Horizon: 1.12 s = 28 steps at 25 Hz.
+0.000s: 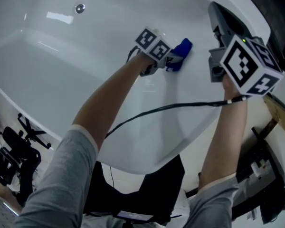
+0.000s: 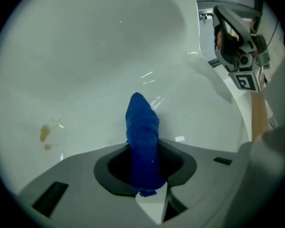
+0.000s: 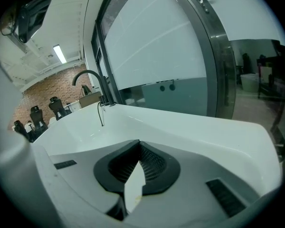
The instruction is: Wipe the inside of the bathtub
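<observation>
A blue cloth is clamped in my left gripper, its free end pressed against the white inner wall of the bathtub. In the head view the left gripper holds the blue cloth against the tub's far right wall. A small brownish stain sits on the tub wall left of the cloth. My right gripper hovers above the tub's right rim, jaws shut with nothing between them; in its own view the right gripper looks along the tub rim.
A round chrome overflow fitting is on the tub's far wall. A black faucet rises at the tub's far end. A black cable hangs across the tub's front rim. A glass partition stands behind the tub.
</observation>
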Available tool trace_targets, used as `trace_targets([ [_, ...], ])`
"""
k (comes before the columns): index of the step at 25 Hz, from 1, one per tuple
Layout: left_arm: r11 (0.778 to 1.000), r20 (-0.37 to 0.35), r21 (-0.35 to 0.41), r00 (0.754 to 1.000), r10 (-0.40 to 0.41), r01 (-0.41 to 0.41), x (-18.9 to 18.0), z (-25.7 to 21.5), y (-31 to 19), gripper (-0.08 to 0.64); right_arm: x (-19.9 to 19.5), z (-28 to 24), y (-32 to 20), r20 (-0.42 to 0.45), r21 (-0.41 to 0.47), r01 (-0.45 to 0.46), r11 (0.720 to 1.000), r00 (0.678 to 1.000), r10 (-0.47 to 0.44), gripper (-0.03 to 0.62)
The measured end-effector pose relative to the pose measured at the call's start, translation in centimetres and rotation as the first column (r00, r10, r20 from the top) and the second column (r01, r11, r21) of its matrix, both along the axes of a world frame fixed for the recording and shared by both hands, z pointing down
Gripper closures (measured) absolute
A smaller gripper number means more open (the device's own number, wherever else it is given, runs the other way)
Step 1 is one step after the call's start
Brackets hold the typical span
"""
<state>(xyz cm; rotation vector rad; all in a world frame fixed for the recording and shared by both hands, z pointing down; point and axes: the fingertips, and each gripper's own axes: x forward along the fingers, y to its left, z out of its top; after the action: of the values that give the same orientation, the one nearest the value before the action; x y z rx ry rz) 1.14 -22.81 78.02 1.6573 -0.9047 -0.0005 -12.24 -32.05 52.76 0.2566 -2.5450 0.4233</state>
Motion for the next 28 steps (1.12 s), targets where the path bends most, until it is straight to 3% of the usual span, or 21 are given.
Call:
trace_targets([
  [5,1.000,0.113,0.006,0.994,-0.001,0.000,-2.0,1.2,-2.8,0.439,-0.1,1.0,-0.1,-0.010,-0.018,-0.018,1.000,1.000,0.018,0.583],
  [14,0.999,0.315,0.013,0.948,-0.034,0.031,-6.6,3.5,-8.2,0.440,0.0,1.5,-0.2,-0.013,0.000,-0.013,1.000,1.000,0.013,0.583],
  [18,0.998,0.218,-0.002,0.974,-0.059,0.061,-5.6,3.5,-6.6,0.454,-0.4,1.2,-0.3,-0.002,-0.008,-0.006,1.000,1.000,0.006,0.583],
  [22,1.000,0.092,-0.024,0.996,0.007,-0.005,-2.5,3.2,-2.6,0.454,-0.9,0.5,-0.3,-0.004,-0.002,0.013,1.000,1.000,-0.013,0.583],
  [24,1.000,0.053,-0.018,0.999,-0.005,0.005,-1.4,3.2,-1.1,0.453,-1.3,0.3,0.1,0.001,-0.005,0.023,1.000,1.000,-0.023,0.583],
  [26,0.999,0.035,-0.010,0.999,-0.041,0.041,-1.3,3.5,-0.9,0.449,-1.9,0.3,0.6,0.012,-0.010,0.032,0.999,0.999,-0.032,0.583],
  [28,0.999,0.074,-0.007,0.996,-0.051,0.052,-2.1,4.1,-1.5,0.448,-2.5,0.3,1.1,0.022,-0.008,0.037,0.999,0.999,-0.037,0.583],
])
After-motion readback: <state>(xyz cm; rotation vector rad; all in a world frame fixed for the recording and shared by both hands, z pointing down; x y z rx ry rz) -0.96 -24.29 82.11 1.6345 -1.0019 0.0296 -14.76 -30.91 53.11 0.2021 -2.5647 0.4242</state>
